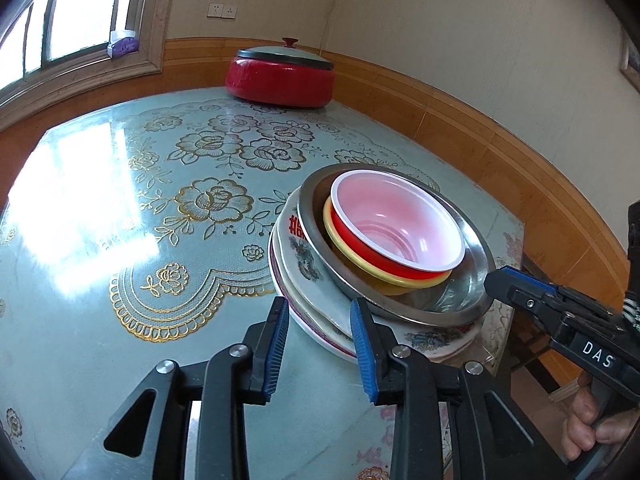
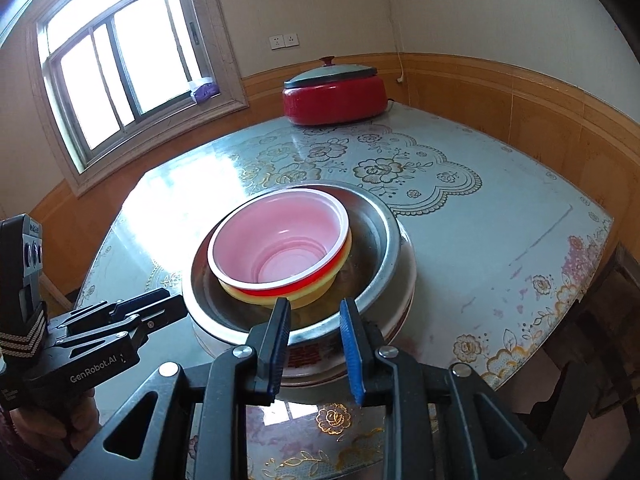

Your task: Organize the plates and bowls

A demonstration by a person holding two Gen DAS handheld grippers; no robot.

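Observation:
A stack stands on the table: patterned white plates (image 1: 304, 264) at the bottom, a steel bowl (image 1: 472, 248) on them, a yellow bowl (image 1: 352, 256) in it, and a red bowl with a pink inside (image 1: 396, 220) on top. The stack also shows in the right wrist view: plates (image 2: 408, 280), steel bowl (image 2: 372, 236), yellow bowl (image 2: 312, 296), red bowl (image 2: 280, 240). My left gripper (image 1: 320, 344) is open at the plates' near edge, holding nothing. My right gripper (image 2: 314, 348) is open at the steel bowl's near rim, empty; it shows at the stack's right in the left wrist view (image 1: 516, 288).
A red lidded pot (image 1: 280, 76) stands at the table's far end, also in the right wrist view (image 2: 334, 92). The table has a pale blue floral cover (image 1: 160, 208). Its right edge (image 2: 600, 240) borders a wood-panelled wall. A window is at the left.

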